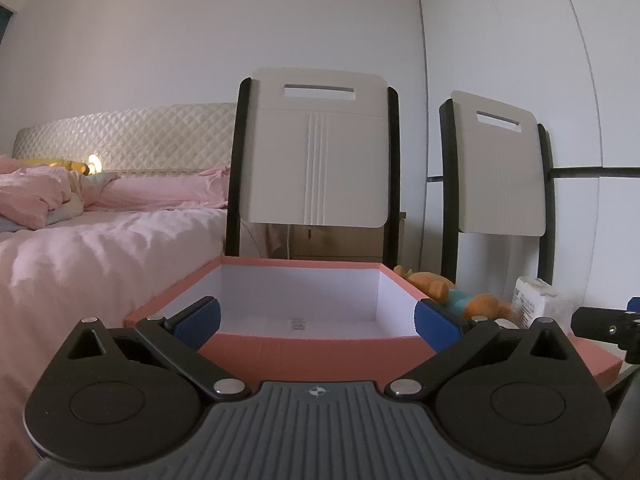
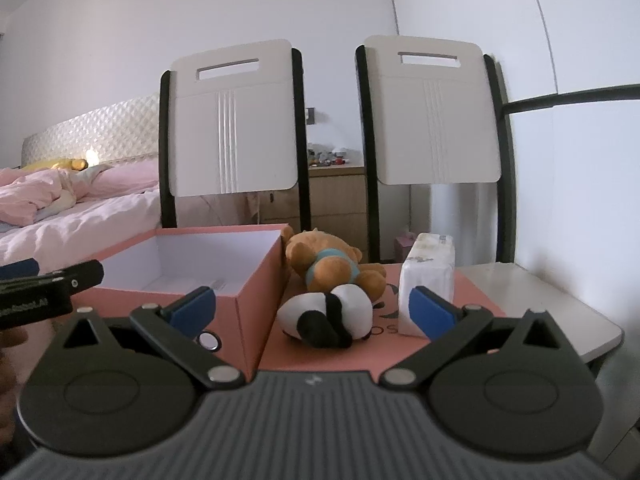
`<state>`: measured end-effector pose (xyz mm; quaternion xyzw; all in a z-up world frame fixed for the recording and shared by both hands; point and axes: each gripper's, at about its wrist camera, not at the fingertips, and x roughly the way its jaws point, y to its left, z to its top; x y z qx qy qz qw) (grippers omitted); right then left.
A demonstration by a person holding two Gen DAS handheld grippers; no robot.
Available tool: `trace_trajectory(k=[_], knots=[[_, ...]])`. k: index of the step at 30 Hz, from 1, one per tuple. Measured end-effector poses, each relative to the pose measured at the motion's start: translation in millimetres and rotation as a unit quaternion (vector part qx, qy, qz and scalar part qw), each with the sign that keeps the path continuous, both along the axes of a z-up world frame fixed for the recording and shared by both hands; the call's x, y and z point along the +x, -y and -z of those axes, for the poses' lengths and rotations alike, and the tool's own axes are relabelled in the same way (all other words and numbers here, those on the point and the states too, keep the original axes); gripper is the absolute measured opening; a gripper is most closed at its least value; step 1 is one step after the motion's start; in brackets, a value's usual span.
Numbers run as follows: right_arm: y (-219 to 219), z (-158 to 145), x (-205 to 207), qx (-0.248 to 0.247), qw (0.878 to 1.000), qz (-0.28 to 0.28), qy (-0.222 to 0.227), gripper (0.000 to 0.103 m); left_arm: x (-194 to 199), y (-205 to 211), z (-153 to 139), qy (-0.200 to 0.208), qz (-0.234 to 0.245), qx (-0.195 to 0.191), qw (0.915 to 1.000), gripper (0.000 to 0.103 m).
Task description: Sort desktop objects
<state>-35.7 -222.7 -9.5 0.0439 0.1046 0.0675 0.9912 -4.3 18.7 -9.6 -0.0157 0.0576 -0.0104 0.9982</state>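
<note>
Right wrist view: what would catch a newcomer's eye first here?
Probably the open pink box with its bare white inside, standing left of centre on a flat pink board. Right beside it lie two plush toys, an orange bear behind a black-and-white panda, with a white wrapped pack upright to their right. The right gripper is open, aimed at the panda; two white chair backs rise behind.
</note>
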Motion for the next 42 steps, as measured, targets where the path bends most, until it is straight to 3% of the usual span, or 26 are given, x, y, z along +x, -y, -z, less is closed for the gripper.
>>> trace_trajectory(k=[7, 21, 32, 42], knots=[[18.3, -8.6, 3.5, 0.019, 1.0, -0.014, -0.011, 0.103, -0.8, 12.3, 5.3, 0.009, 0.004, 0.006, 0.9999, 0.103], [42.6, -46.5, 16.4, -0.008, 0.998, -0.063, -0.001, 0.103, -8.8, 59.0, 16.1, 0.039, 0.024, 0.003, 0.9989, 0.103], [85.3, -34.8, -7.4, -0.002, 0.999, -0.053, 0.001, 0.103, 3.9, 132.6, 43.8, 0.017, 0.125, 0.039, 0.9912, 0.103], [132.8, -31.7, -40.0, 0.013, 0.999, -0.026, 0.027, 0.103, 52.5, 214.9, 55.1, 0.031, 0.152, 0.044, 0.9869, 0.103]])
